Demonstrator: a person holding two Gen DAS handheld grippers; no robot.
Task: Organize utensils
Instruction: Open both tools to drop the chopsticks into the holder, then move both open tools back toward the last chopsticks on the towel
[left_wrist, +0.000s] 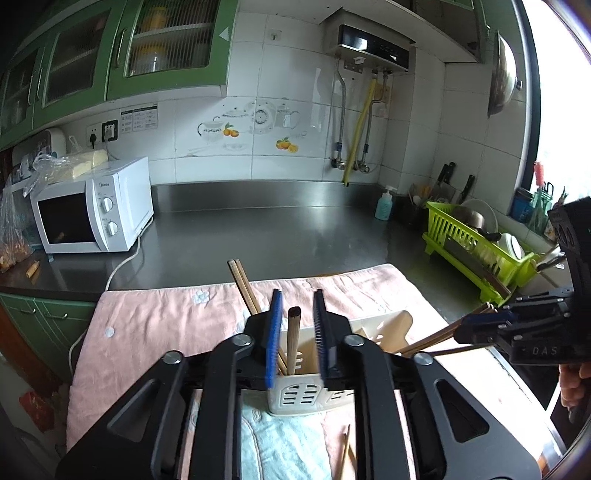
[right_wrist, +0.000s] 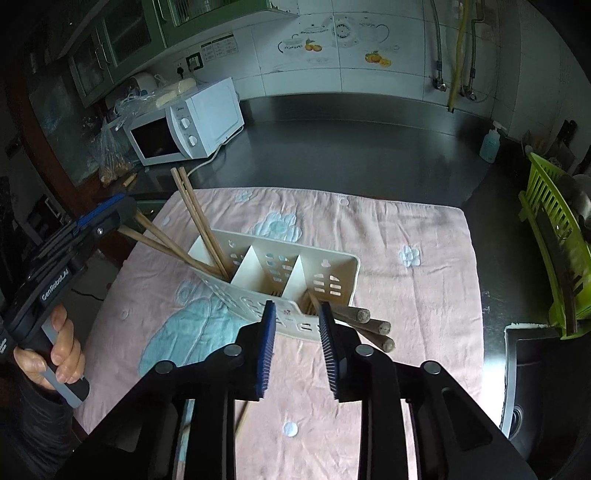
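A cream slotted utensil holder (right_wrist: 295, 273) with three compartments stands on a pink towel (right_wrist: 406, 295); it also shows in the left wrist view (left_wrist: 299, 395). Wooden chopsticks (right_wrist: 195, 218) lean out of its left compartment. Thick wooden handles (right_wrist: 369, 325) stick out of the right compartment. My left gripper (left_wrist: 295, 332) is open around a wooden stick (left_wrist: 293, 339) that stands in the holder. My right gripper (right_wrist: 297, 347) is open and empty just above the holder's near wall. In the left wrist view the right gripper (left_wrist: 476, 328) appears next to several chopsticks (left_wrist: 432, 341). A loose chopstick (left_wrist: 345, 454) lies on the towel.
A white microwave (left_wrist: 92, 210) stands at the counter's left. A green dish rack (left_wrist: 476, 247) with dishes is at the right, a soap bottle (left_wrist: 384, 205) behind it. The steel counter (left_wrist: 258, 229) stretches beyond the towel. A sink edge (right_wrist: 524, 354) is at the right.
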